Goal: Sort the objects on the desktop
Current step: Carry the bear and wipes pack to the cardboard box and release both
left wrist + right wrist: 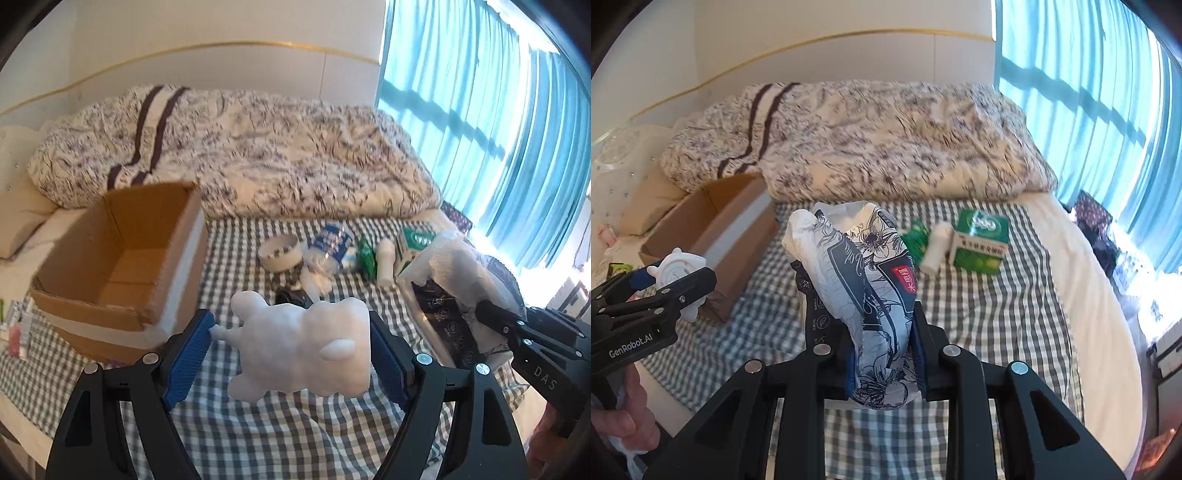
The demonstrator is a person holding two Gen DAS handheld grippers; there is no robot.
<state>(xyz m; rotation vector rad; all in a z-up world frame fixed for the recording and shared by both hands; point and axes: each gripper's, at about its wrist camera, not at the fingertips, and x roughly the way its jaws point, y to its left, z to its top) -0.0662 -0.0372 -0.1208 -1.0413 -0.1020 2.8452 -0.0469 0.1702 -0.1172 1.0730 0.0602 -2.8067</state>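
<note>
My left gripper is shut on a white bear-shaped figure, held above the checked cloth just right of an open cardboard box. My right gripper is shut on a soft tissue pack with a blue floral print, lifted over the cloth. In the left wrist view the tissue pack and right gripper are at the right. In the right wrist view the left gripper, the white figure and the box are at the left.
On the cloth lie a white ring-shaped bowl, a blue-and-white packet, a green sachet, a white bottle and a green box. A rumpled duvet is behind; blue curtains at right. A hand shows lower left.
</note>
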